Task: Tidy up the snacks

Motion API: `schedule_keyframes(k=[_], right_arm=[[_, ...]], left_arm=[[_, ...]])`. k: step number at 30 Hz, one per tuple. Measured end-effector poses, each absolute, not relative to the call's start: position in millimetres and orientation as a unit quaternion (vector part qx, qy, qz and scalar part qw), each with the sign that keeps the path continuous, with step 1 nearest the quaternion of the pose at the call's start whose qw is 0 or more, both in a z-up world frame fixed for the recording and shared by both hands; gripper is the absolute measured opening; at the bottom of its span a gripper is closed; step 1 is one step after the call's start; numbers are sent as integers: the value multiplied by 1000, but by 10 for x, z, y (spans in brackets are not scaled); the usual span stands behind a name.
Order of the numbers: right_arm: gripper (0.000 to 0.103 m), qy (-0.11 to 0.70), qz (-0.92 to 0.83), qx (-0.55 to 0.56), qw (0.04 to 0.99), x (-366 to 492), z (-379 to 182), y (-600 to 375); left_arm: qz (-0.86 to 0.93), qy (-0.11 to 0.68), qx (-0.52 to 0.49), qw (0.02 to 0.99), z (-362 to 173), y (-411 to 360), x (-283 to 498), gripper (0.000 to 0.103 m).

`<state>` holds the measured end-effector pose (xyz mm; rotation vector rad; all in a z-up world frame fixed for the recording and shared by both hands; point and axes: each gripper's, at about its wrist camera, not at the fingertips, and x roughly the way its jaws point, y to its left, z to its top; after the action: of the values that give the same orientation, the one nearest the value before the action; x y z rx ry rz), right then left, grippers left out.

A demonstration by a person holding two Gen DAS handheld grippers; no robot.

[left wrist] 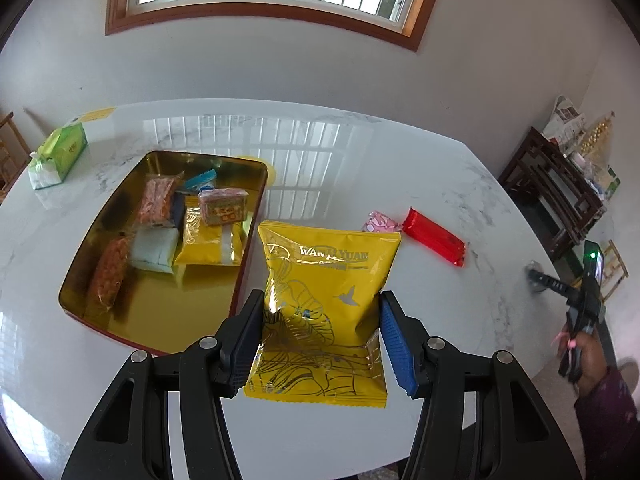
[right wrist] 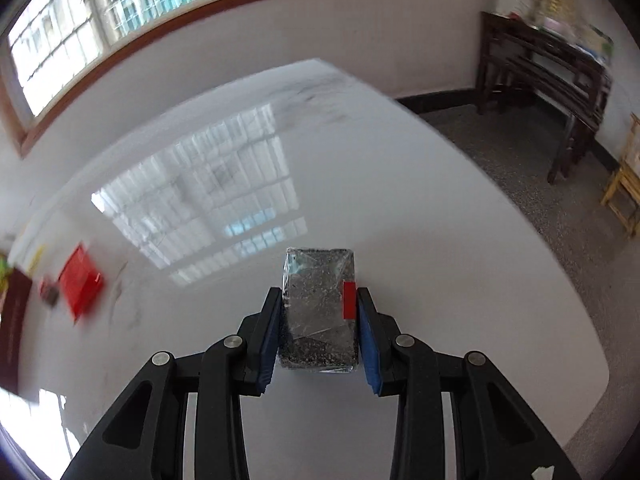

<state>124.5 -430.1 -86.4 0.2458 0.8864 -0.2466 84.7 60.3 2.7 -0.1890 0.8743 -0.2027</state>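
In the left wrist view my left gripper (left wrist: 320,340) is shut on a yellow snack bag (left wrist: 326,304), its fingers pressing both sides, next to a gold tin tray (left wrist: 132,332) that holds several wrapped snacks. A red packet (left wrist: 434,237) and a small pink snack (left wrist: 380,222) lie on the table beyond the bag. In the right wrist view my right gripper (right wrist: 318,332) is shut on a dark speckled snack block in clear wrap (right wrist: 318,308) with a red tab, held over the white table. The red packet (right wrist: 80,280) shows blurred at the left.
The white marble table (left wrist: 420,160) carries a green tissue pack (left wrist: 60,152) at the far left. A dark wooden shelf (right wrist: 544,64) and a yellow stool (right wrist: 624,192) stand beyond the table's right edge. The person's right hand and gripper (left wrist: 584,308) show at the right.
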Motion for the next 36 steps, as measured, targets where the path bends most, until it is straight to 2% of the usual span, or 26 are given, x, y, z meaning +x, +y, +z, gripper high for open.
schedule_keyframes(k=[17,36], right_arm=[[32,409,-156,98,894,1535,-949,-4130],[33,412,-157,97,892,1538,-945,-4117]], left_arm=[[-63,396,-51,915,134,614,843,57],[5,389,-50,920,29,1172,876,57]])
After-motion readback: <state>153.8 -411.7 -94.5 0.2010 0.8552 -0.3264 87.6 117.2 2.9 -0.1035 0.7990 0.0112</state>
